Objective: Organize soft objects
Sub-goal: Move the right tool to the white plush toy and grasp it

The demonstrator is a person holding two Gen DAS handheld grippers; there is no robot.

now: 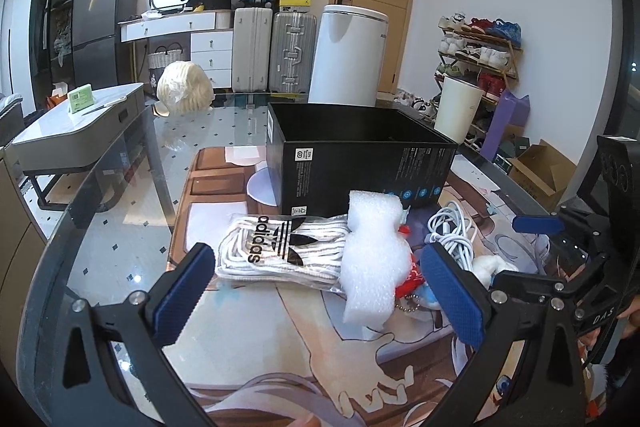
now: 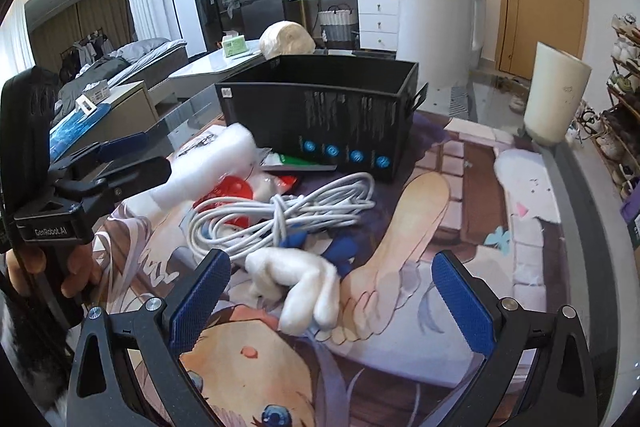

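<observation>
My left gripper (image 1: 320, 293) is open, its blue pads wide apart over the printed mat (image 1: 256, 339). Between and just beyond its fingers lie a bagged pack of white adidas socks (image 1: 280, 247) and a white foam piece (image 1: 372, 263) resting on a red and blue plush item (image 1: 410, 277). My right gripper (image 2: 332, 301) is also open, and a small white plush toy (image 2: 304, 287) lies on the mat between its fingers, untouched. A coiled white cable (image 2: 280, 215) lies past the toy. An open black box (image 2: 320, 115) stands behind everything.
The mat covers a glass table (image 1: 120, 227) whose curved edge runs left and near. A white cylinder (image 2: 556, 95) stands at the table's far right corner. A cream bundle (image 1: 186, 87) sits at the far left edge. Suitcases, a white bin and a shoe rack stand beyond.
</observation>
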